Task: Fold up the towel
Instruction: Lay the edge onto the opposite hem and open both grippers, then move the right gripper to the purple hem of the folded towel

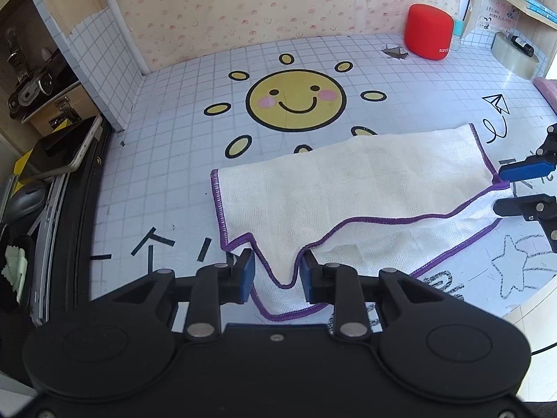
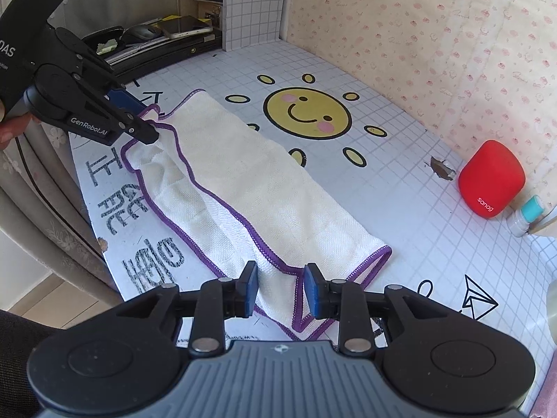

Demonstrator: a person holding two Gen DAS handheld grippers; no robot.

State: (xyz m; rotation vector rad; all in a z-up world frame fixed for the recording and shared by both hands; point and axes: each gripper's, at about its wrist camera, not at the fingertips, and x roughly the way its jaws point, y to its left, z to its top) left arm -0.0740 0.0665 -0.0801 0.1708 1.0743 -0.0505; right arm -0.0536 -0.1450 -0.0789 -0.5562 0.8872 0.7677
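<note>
At lower centre of my left wrist view, the left gripper [image 1: 277,273] stands open, a corner of the purple-edged towel [image 1: 348,188] drooping between its blue pads. Further right, the towel lies half folded across the sun-printed table [image 1: 167,146], where my right gripper [image 1: 501,191] straddles its far corner, open too.

A home desk nook is shown. The desk [image 1: 174,111] is covered in white grid-patterned film printed with a smiling sun [image 1: 296,100]. Pink floral wallpaper [image 1: 243,3] is seen along its far edge. A red speaker [image 1: 429,31] and a tape roll [image 1: 514,56] are placed near the far right corner; a phone [image 1: 62,146] and clutter are stacked past the left edge.
</note>
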